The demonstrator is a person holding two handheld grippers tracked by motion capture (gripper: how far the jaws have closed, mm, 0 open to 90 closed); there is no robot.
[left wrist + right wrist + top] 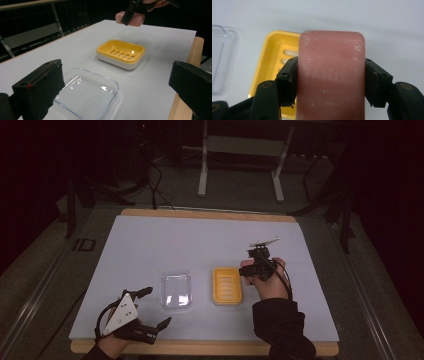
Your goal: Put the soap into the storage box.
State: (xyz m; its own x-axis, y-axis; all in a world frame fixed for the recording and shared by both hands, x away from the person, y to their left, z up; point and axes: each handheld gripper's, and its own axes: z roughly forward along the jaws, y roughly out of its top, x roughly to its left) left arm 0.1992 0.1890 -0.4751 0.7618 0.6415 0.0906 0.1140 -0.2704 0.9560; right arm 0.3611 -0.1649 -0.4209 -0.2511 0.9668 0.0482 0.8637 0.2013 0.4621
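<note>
Soap bar (330, 75), pink, is clamped flat between the jaws of my right hand-held gripper (256, 265), held above the surface (150, 240) just right of the yellow soap dish (227, 285). Nearest me, my left hand-held gripper (145, 307) stands wide with nothing in it. I note the clear lid (176, 290) lying just left of the dish.

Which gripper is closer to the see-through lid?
The left. The left gripper sits open just beside the clear lid, while the right gripper, clamping the pink soap, is beyond the yellow soap dish.
</note>
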